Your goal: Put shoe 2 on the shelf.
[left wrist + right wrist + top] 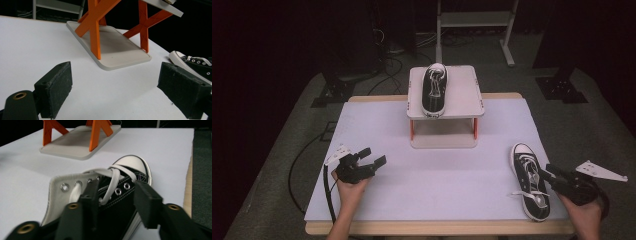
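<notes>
A black sneaker with white laces lies on the white mat at the right, toe pointing away from me. My right gripper reaches it from the right. In the right gripper view, that gripper is open and straddles the sneaker's laced side wall, one jaw inside the opening and one outside; I see no pad pressing. A second black sneaker rests on top of the grey stand. My left gripper hovers open and empty over the mat's left side; in its own view the gripper faces the stand's base.
The stand has orange X-shaped legs and a lower grey shelf. The mat's right edge and the wooden table rim lie close to the sneaker. A white metal frame and cables sit on the floor behind the table.
</notes>
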Demonstrator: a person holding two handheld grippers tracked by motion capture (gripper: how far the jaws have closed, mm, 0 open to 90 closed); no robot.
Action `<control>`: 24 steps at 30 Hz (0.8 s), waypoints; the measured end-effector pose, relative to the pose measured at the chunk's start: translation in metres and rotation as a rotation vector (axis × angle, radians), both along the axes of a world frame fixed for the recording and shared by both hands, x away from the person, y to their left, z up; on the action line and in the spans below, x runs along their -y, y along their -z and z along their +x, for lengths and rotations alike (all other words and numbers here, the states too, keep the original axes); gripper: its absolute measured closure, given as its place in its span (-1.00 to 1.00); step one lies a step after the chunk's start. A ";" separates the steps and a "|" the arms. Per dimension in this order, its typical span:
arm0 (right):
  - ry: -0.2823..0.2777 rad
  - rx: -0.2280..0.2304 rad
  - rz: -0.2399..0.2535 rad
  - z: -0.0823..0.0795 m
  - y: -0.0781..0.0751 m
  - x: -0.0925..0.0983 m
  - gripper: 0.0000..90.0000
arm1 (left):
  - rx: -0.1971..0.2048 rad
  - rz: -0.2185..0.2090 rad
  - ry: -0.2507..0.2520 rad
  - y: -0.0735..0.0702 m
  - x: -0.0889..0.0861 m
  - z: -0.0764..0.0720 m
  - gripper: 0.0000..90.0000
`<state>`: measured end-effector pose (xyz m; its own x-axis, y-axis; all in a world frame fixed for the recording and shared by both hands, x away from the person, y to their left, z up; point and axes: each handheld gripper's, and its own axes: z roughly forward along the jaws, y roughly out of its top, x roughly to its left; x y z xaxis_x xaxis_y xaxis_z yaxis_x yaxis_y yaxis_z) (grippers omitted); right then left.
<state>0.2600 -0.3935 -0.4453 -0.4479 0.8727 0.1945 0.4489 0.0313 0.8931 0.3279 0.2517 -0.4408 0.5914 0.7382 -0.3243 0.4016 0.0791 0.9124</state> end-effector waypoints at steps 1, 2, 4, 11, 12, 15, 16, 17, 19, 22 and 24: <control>-0.004 0.008 0.006 -0.001 -0.002 -0.002 0.03 | -0.001 -0.002 -0.001 0.000 0.000 0.000 -0.74; -0.011 0.017 0.013 -0.001 -0.004 -0.005 -0.08 | -0.001 -0.004 -0.003 0.000 0.000 0.000 -0.74; -0.027 0.021 0.029 -0.002 -0.010 -0.011 -0.20 | -0.001 -0.005 -0.004 0.000 -0.001 0.000 -0.74; -0.068 0.022 -0.009 -0.001 -0.022 -0.045 -0.58 | -0.004 -0.009 -0.001 0.000 -0.001 0.000 -0.74; -0.059 0.022 -0.034 0.000 -0.022 -0.050 -0.62 | -0.005 -0.006 0.001 0.000 -0.001 0.000 -0.74; -0.038 0.012 -0.107 0.001 -0.020 -0.062 -0.64 | -0.003 -0.008 0.002 0.000 -0.002 0.000 -0.74; -0.028 0.003 -0.129 0.002 -0.019 -0.065 -0.64 | -0.004 -0.009 0.002 0.000 -0.002 0.000 -0.74; -0.023 -0.003 -0.146 0.003 -0.017 -0.066 -0.63 | -0.003 -0.011 0.001 0.000 -0.002 0.000 -0.74; 0.010 -0.027 -0.184 0.004 -0.014 -0.068 -0.62 | -0.004 -0.010 0.001 0.000 -0.004 0.000 -0.74; 0.042 -0.031 -0.214 0.003 -0.010 -0.065 -0.45 | -0.004 -0.015 -0.003 0.000 -0.004 0.000 -0.74; 0.064 -0.048 -0.228 0.003 -0.009 -0.061 -0.38 | -0.004 -0.016 -0.003 0.000 -0.004 0.000 -0.74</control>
<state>0.2634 -0.3321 -0.4363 -0.3855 0.9227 0.0091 0.4979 0.1997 0.8439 0.3276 0.2561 -0.4409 0.5878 0.7346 -0.3388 0.4052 0.0951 0.9093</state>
